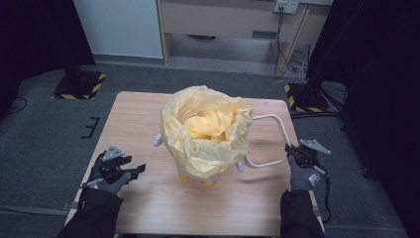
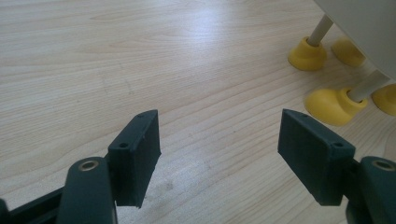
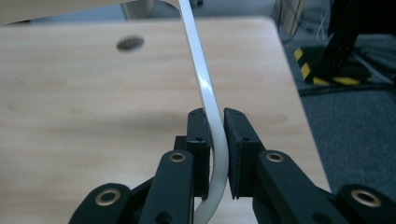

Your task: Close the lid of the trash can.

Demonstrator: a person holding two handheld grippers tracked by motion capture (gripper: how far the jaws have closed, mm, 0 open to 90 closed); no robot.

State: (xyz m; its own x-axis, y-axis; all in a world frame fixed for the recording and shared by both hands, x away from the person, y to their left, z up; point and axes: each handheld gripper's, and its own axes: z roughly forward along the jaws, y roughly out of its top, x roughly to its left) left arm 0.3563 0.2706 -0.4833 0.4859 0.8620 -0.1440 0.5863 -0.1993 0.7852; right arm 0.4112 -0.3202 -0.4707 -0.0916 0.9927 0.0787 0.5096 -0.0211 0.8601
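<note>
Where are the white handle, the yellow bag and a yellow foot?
white handle (image 3: 205, 88), right gripper view, flat strip above the jaws
yellow bag (image 1: 208, 124), high view, crumpled middle
yellow foot (image 2: 329, 105), left gripper view, rounded top

Light wood table (image 1: 148, 198) — white bin (image 1: 190, 171) on yellow feet (image 2: 329, 105) standing centre.

High view: fixed, above the person's side, looks forward and down over the whole wooden table (image 1: 148, 198), floor and desk beyond; far off. Left gripper view: rides low, very near the tabletop (image 2: 140, 60), looks along its jaws toward the yellow feet (image 2: 332, 105) of the bin. Right gripper view: close in, looks along its jaws across the table's far corner to the floor. All three views share the tabletop; high and right gripper views share the white handle (image 1: 277, 124) (image 3: 205, 88).
</note>
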